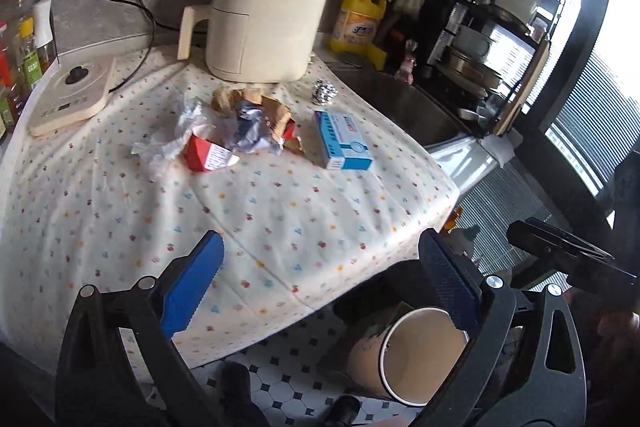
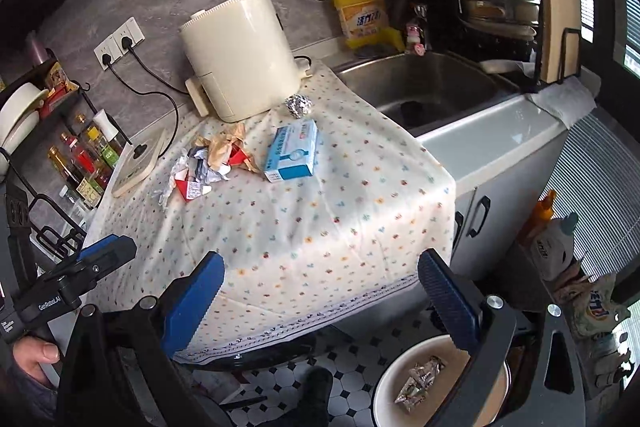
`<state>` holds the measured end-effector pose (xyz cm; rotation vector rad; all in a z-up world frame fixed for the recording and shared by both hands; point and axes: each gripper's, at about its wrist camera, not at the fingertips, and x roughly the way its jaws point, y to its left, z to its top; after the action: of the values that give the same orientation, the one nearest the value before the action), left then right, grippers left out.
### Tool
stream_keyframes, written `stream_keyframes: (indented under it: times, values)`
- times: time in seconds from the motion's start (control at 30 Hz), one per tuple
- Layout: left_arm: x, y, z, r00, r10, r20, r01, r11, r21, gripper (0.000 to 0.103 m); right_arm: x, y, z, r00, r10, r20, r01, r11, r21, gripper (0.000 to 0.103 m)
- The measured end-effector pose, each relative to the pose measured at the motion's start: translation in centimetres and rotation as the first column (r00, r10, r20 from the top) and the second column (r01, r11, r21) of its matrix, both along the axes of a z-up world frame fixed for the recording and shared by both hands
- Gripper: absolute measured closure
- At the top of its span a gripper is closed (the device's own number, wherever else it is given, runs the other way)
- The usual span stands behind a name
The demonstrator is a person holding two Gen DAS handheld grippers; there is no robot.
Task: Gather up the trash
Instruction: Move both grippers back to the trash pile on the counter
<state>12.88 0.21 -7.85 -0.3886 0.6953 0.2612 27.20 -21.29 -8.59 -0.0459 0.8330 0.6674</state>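
your bench [image 2: 304,227] wears a dotted cloth, with the cream air fryer [image 2: 240,55] at its back and a bin [image 2: 384,383] on the floor below its front edge, one wrapper inside. ahead lie the blue box [image 2: 292,151], the crumpled paper pile [image 2: 216,155] and a foil ball [image 2: 298,105]. your left gripper [image 1: 320,283] and right gripper [image 2: 320,291] hover with jaws wide apart, holding nothing.

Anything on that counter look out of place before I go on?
Yes: litter on the tablecloth. A crumpled wrapper pile with a red carton, a blue box and a foil ball by the cream appliance.
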Motion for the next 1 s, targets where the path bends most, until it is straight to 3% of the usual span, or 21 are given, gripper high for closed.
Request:
stream_keyframes:
  times: [0.27, 0.37, 0.53, 0.6, 0.83, 1.0]
  values:
    - [-1.0, 6.4, -0.2, 0.999, 0.029, 0.017, -0.029, 1.000, -0.006, 0.006, 0.6, 7.3, 0.3, 0.999, 0.035, 0.018, -0.035, 0.999, 0.003, 0.008]
    - [-0.6, 8.9, -0.8, 0.999, 0.034, 0.005, -0.034, 0.999, 0.010, 0.006, 1.2, 10.1, 0.0, 0.997, 0.076, -0.024, -0.076, 0.997, 0.024, 0.008]
    - [0.3, 13.3, -1.9, 1.000, 0.025, -0.005, -0.025, 1.000, -0.002, 0.015, 2.0, 14.5, -0.5, 0.996, 0.084, -0.013, -0.084, 0.996, 0.000, 0.013]
    - [1.0, 15.0, -2.4, 1.000, 0.018, -0.024, -0.018, 1.000, -0.004, 0.021, 2.5, 16.0, -0.8, 0.996, 0.088, -0.027, -0.088, 0.996, 0.007, 0.019]
    - [4.4, 19.2, -5.4, 0.991, -0.043, -0.125, 0.043, 0.999, -0.003, 0.025, 4.3, 21.0, -1.9, 0.995, 0.091, -0.049, -0.092, 0.996, -0.021, 0.038]
    - [7.2, 20.0, -7.9, 0.969, -0.113, -0.219, 0.117, 0.993, 0.003, 0.024, 5.7, 23.3, -2.7, 0.995, 0.069, -0.069, -0.072, 0.997, -0.041, 0.039]
